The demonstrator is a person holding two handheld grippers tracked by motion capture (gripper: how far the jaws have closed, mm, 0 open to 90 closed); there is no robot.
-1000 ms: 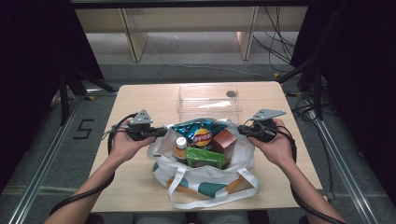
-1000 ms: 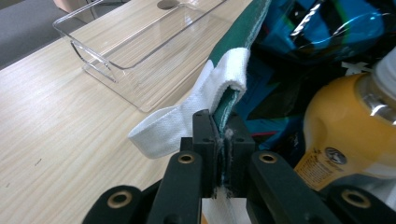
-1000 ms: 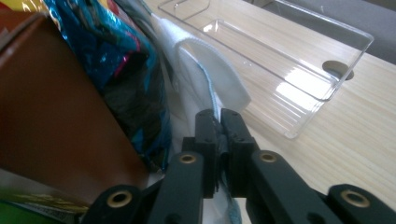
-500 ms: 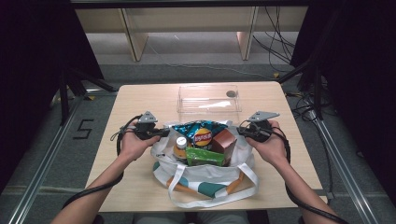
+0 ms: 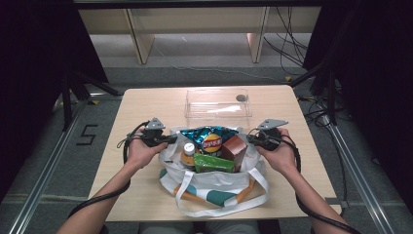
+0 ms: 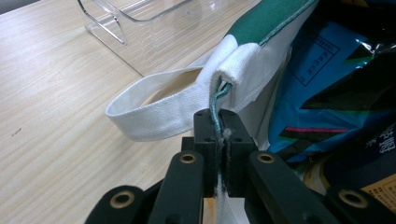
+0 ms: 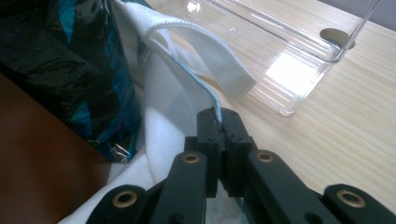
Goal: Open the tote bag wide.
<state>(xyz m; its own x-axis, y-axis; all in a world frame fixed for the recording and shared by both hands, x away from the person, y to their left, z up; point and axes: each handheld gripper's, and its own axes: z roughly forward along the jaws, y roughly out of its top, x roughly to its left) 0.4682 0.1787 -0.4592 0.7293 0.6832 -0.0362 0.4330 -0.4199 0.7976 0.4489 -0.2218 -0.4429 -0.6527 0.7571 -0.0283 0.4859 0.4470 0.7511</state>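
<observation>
I have the white tote bag (image 5: 214, 187) sitting near the front edge of the tabletop (image 5: 146, 105), about midway between its left and right edges, stuffed with a blue chip bag (image 5: 210, 139), a brown carton (image 5: 234, 148), a green packet (image 5: 213, 163) and a capped bottle (image 5: 188, 150). My left gripper (image 6: 219, 123) has its jaws pressed together on the bag's rim at its left side, cloth pinched between the pads; my right gripper (image 7: 219, 119) pinches the rim on the opposite side the same way. The clear plastic tray (image 5: 217, 102) lies just behind the bag, toward the far edge.

The cloth is soft and limp, so I judge it will sag and fold wherever I am not holding it. Loaded like this it is probably fairly heavy, and the thin hem could slip from the pads. The doubled seam beside the strap (image 6: 154, 109) looks like the firmest place to hold.
</observation>
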